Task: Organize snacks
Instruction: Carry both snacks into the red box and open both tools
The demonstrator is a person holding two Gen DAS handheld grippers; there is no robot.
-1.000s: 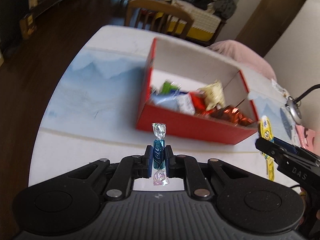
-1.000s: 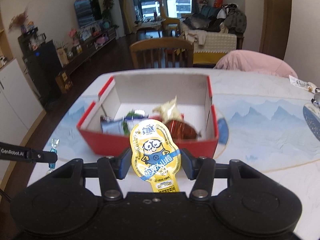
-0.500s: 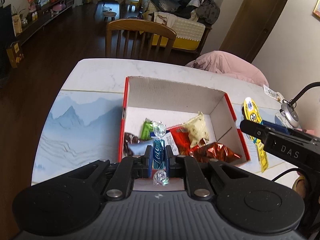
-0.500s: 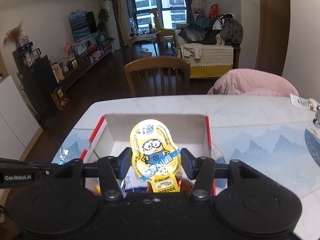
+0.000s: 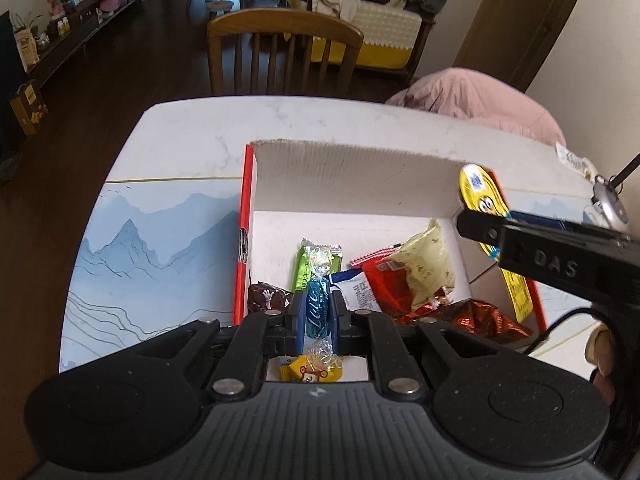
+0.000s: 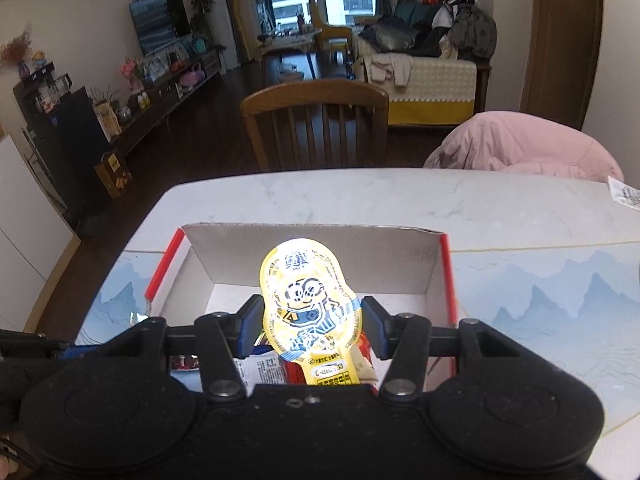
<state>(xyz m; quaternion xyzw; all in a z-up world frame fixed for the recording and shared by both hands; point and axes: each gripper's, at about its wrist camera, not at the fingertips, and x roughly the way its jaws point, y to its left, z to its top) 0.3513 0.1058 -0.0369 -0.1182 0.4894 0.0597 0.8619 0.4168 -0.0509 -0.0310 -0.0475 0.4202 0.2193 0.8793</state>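
Snack box [image 5: 352,168] on marble table [image 5: 192,136]; left tongs [image 5: 317,312] clamp candy [image 5: 317,312], right tongs [image 6: 312,326] clamp pouch [image 6: 308,304].

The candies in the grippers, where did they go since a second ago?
Both grippers carried them forward over the red box: the blue candy now hangs above the snacks inside, the yellow packet too. Nothing was let go; both stay clamped. The box stayed put.
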